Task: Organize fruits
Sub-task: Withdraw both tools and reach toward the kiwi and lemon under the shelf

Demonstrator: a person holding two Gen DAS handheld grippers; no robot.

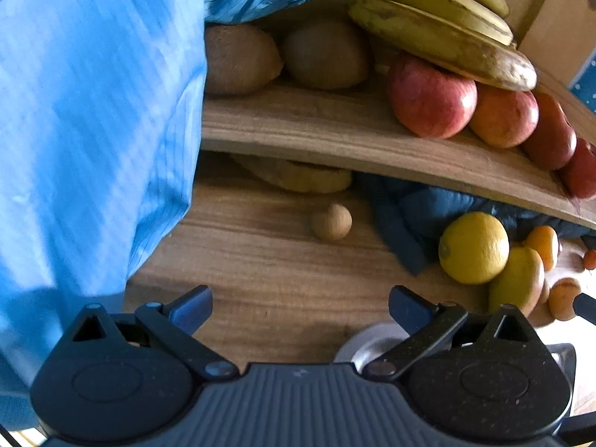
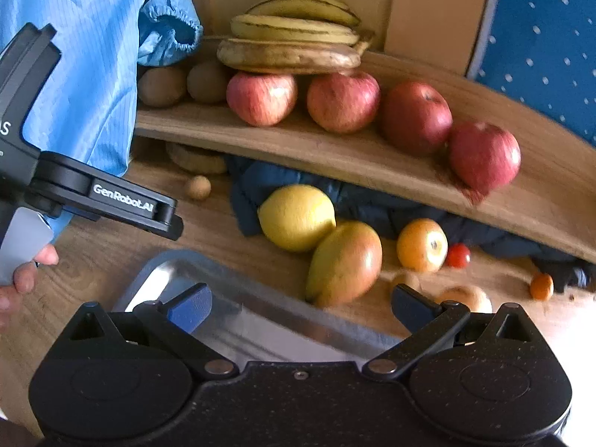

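Observation:
A wooden shelf [image 2: 335, 156] holds several red apples [image 2: 342, 100], bananas [image 2: 290, 52] and two kiwis [image 2: 208, 82]. It also shows in the left wrist view [image 1: 316, 126], with apples [image 1: 432, 100], bananas [image 1: 439, 33] and kiwis [image 1: 324, 56]. On the table below lie a lemon [image 2: 296, 218], a mango [image 2: 344, 262], an orange fruit [image 2: 421, 244] and a small brown ball [image 2: 198, 187]. My right gripper [image 2: 301, 303] is open and empty over a metal tray [image 2: 231, 298]. My left gripper [image 1: 300, 307] is open and empty above the table; it also shows in the right wrist view [image 2: 175, 218].
A blue sleeve [image 1: 93, 130] fills the left side. A dark blue cloth [image 2: 372, 205] lies under the shelf. A cherry tomato [image 2: 457, 255], a small orange fruit [image 2: 541, 286] and pale round fruits [image 2: 465, 296] lie at the right. A flat yellowish fruit [image 1: 298, 175] lies under the shelf.

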